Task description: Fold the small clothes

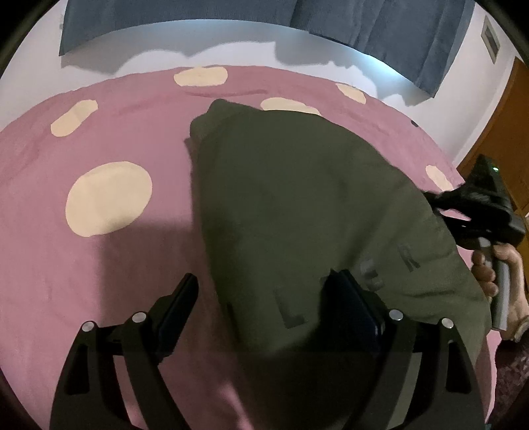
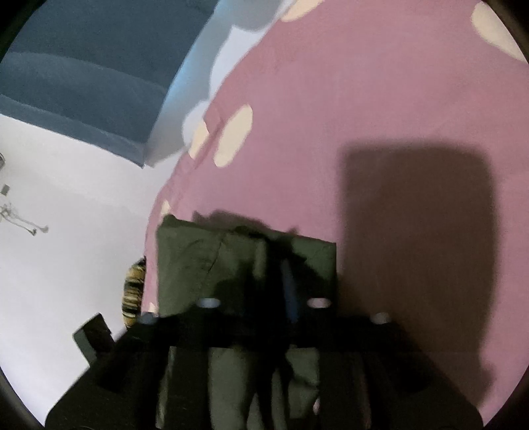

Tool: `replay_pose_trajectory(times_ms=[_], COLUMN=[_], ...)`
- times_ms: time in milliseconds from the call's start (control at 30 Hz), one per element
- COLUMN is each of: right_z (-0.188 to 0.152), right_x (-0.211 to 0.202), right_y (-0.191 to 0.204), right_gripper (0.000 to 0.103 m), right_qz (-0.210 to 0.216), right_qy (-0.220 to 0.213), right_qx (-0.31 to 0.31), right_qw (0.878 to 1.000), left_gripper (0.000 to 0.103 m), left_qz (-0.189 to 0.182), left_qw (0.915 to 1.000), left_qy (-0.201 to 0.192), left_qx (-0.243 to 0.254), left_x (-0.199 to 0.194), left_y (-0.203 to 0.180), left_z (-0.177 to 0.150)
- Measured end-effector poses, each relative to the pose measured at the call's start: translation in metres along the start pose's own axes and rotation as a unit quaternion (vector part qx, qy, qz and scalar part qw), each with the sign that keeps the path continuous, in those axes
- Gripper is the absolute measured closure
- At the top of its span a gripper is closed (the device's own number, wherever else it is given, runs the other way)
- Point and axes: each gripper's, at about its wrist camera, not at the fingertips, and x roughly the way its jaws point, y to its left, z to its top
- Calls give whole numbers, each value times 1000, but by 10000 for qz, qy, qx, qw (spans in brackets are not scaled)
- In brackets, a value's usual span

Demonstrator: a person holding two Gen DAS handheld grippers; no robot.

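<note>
One olive garment [image 1: 297,205] lies on the pink spotted bedspread [image 1: 99,264], its long axis running from you toward the far edge of the bed, dark lettering at the near end. Your left gripper [image 1: 261,297] stands wide apart and holds nothing, one finger over the near hem. Your right gripper [image 2: 264,274] sits at the garment's side edge, blurred; I cannot tell whether it still pinches cloth.

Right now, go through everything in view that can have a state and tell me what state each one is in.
Olive green garment: partly folded, lying on the bedspread, dark letters showing.
Pink spotted bedspread: spread flat.
Left gripper: open, one finger over the garment's near edge.
Right gripper: at the garment's edge, blurred; grip unclear.
Blue curtain: hanging, drawn.
</note>
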Motion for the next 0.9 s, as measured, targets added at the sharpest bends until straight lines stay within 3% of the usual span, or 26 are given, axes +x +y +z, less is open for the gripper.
replay_pose_trajectory(times_ms=[33,167,367,700,900], right_z=[-1,-12,-35,-66,-81], right_x=[-7,-38,-65,-63,-52], right_y=[1,6,-4,-7,0], right_gripper=[50,38,36,32,31], right_qz=[57,82,31,141,155], right_qy=[-72,-253,-264,14,263], right_qx=[6,-85,-39,-60,-242], right_qw=[10000,9996,9996,9999,9992], left_gripper=[18,18,19,19,19], left_qz=[-6,-102,-259,-520,-1138], left_qw=[10000,9997,9993,9982,9924], left_qy=[-14,20,14,-69,130], left_qx=[-20,-213,-266,-274,-447], left_x=[-1,-4,-18,-41,-47], left_y=[0,4,6,5,13], left_z=[-1,-1,-5,-14,-38])
